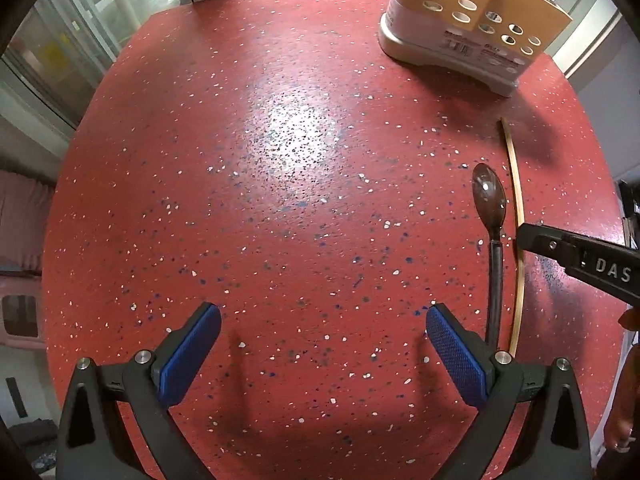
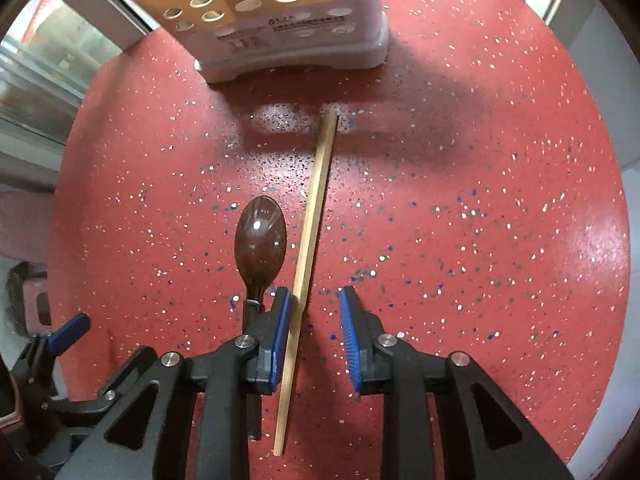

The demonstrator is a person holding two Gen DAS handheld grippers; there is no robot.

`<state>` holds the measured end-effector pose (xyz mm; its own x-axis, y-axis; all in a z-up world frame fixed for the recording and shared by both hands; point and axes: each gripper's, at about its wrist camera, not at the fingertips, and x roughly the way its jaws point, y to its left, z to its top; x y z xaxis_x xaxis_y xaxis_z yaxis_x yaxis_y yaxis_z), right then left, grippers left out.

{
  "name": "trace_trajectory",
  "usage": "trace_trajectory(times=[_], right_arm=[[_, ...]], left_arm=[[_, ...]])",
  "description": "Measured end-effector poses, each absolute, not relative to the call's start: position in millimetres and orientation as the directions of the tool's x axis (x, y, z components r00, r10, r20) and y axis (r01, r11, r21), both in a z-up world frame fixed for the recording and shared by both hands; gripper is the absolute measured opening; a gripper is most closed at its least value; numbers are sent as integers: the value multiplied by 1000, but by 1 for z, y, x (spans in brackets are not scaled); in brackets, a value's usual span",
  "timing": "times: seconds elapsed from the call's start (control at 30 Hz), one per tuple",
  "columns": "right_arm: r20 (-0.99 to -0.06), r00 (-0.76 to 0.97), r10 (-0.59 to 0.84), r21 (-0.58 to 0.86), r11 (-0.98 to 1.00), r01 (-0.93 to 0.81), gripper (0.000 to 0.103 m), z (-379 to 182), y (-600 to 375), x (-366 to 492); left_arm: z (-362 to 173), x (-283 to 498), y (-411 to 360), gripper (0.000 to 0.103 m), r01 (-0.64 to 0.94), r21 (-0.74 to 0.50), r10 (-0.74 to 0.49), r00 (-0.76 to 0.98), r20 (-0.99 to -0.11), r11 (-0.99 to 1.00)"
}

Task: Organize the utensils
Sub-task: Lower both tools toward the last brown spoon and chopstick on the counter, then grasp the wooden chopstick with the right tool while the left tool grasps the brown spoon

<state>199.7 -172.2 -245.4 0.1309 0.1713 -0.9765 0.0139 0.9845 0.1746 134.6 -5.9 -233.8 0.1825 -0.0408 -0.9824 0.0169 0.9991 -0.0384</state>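
Observation:
A thin wooden chopstick (image 2: pixel 316 200) lies on the red speckled table (image 2: pixel 480 200), beside a dark brown spoon (image 2: pixel 260 240). My right gripper (image 2: pixel 314 300) is open and low over the table. The chopstick runs between its blue pads, close against the left one, and the spoon's handle passes under the left finger. Behind them stands the utensil holder (image 2: pixel 288 28), tan with round holes on a white base. In the left wrist view the spoon (image 1: pixel 489 196) and chopstick (image 1: pixel 518 220) lie at the right. My left gripper (image 1: pixel 323 320) is open over bare table (image 1: pixel 240 160), holding nothing.
The holder (image 1: pixel 472 20) stands near the table's far right edge. A black finger of the right gripper (image 1: pixel 536 238) reaches in from the right over the chopstick. Glass panels and a pink stool lie beyond the table's left rim.

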Motion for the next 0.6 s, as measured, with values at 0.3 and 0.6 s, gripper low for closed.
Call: trace_trajectory(times=[0.3,0.6], right_arm=[[-990,139,-4,-27,986,-163,25,-249,-149,201],[-992,90,89,87,996,-30,28,-246,-223,208]], left_arm=[[-232,128,-22,103,48,-71,-79,176,-981,996],[-240,133,-61,103,76,-97,-107,150,-983,992]])
